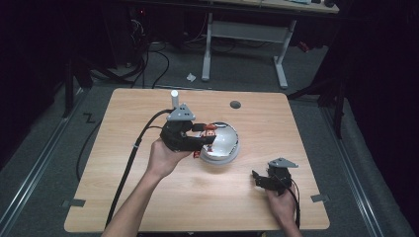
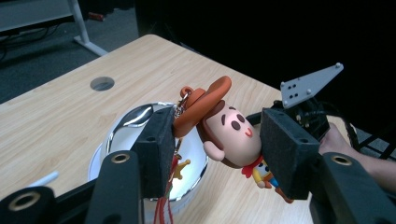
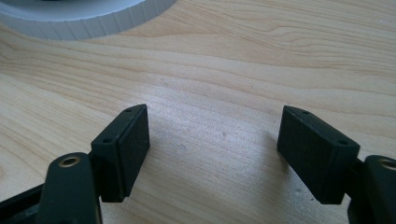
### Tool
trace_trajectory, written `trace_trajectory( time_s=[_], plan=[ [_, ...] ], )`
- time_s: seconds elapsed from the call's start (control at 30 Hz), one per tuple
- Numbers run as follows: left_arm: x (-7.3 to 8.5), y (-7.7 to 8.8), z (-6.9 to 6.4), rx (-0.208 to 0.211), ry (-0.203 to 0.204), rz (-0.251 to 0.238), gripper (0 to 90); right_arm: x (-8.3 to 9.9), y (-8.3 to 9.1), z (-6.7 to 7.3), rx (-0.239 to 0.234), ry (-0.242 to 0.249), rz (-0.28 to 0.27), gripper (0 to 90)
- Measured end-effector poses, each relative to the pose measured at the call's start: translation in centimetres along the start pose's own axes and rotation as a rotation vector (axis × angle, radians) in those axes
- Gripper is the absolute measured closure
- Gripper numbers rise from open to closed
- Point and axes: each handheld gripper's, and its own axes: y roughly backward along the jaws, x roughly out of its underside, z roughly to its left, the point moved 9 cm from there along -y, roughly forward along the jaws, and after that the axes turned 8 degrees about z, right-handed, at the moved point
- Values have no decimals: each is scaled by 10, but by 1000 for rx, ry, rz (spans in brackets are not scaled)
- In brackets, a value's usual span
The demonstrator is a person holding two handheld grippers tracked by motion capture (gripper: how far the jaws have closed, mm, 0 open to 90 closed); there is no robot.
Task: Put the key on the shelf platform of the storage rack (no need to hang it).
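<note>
My left gripper [image 1: 204, 136] is shut on a small cowboy figure [image 1: 210, 131] with an orange hat and a keyring loop. It holds the figure just over the near-left rim of a shiny metal bowl [image 1: 225, 145] at the table's middle. In the left gripper view the figure's head [image 2: 232, 135] is pinched between the two pads, tilted, and the bowl [image 2: 128, 123] lies below and mirrors it. My right gripper [image 1: 256, 177] rests low at the front right, open, with bare wood between its pads [image 3: 128, 144]. The bowl's white ribbed base [image 3: 93, 21] shows at the top left of the right gripper view.
A white upright cylinder [image 1: 174, 97] stands at the table's back, left of a round cable hole [image 1: 235, 104]. The left gripper's cable [image 1: 129, 163] trails off the front left edge. Another desk's legs [image 1: 281, 64] and floor cables lie beyond the table.
</note>
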Motion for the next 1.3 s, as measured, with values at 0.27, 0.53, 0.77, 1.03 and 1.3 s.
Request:
trace_trajectory(
  time_s=[0.27, 0.53, 0.77, 1.03, 1.3],
  plan=[
    [-16, -17, -2, 15, -11, 4, 471, 0, 0, 0, -1, 1, 0, 255],
    [-16, -37, 4, -15, -18, 26, 470, 0, 0, 0, -3, 2, 0, 255],
    [-7, -53, 8, -37, -23, 62, 469, 0, 0, 1, -4, 4, 0, 255],
    [6, -71, 19, -86, -10, 87, 467, 0, 0, 1, -4, 5, 0, 255],
    [23, -87, 29, -120, 13, 123, 466, 0, 0, 1, -4, 6, 0, 255]
  ],
)
